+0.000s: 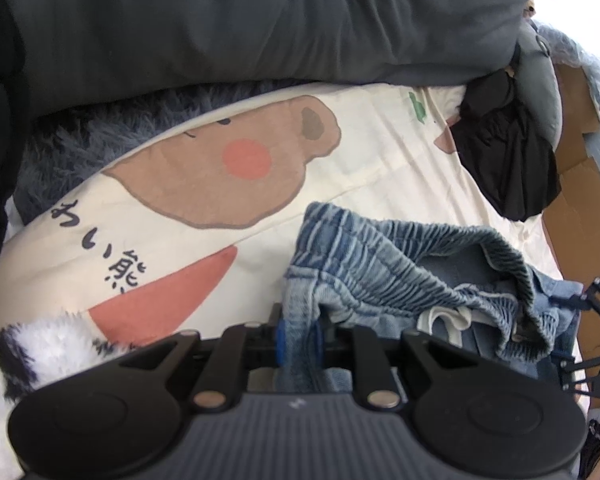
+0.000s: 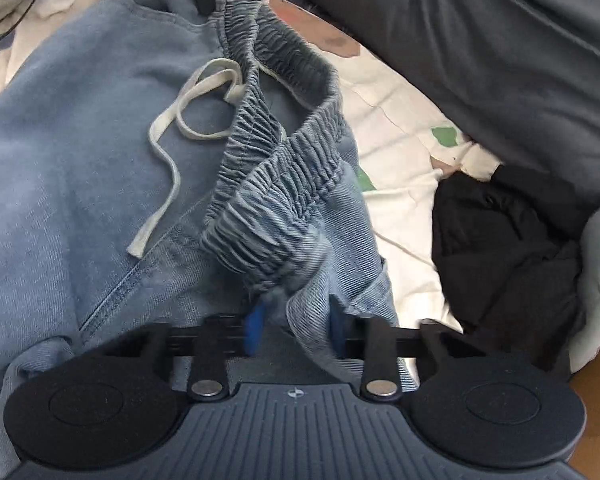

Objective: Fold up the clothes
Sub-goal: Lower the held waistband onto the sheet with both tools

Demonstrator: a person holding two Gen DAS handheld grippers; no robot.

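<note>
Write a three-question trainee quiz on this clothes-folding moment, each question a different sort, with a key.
1. True or false: both the left gripper and the right gripper are shut on the waistband of the denim pants.
2. Multiple choice: the white drawstring lies (A) loose on the denim, (B) pinched in the right gripper, (C) knotted around the black garment.
3. Fill in: the pants rest on a cream sheet printed with a brown cartoon ____.

Key: 1 true; 2 A; 3 bear.
</note>
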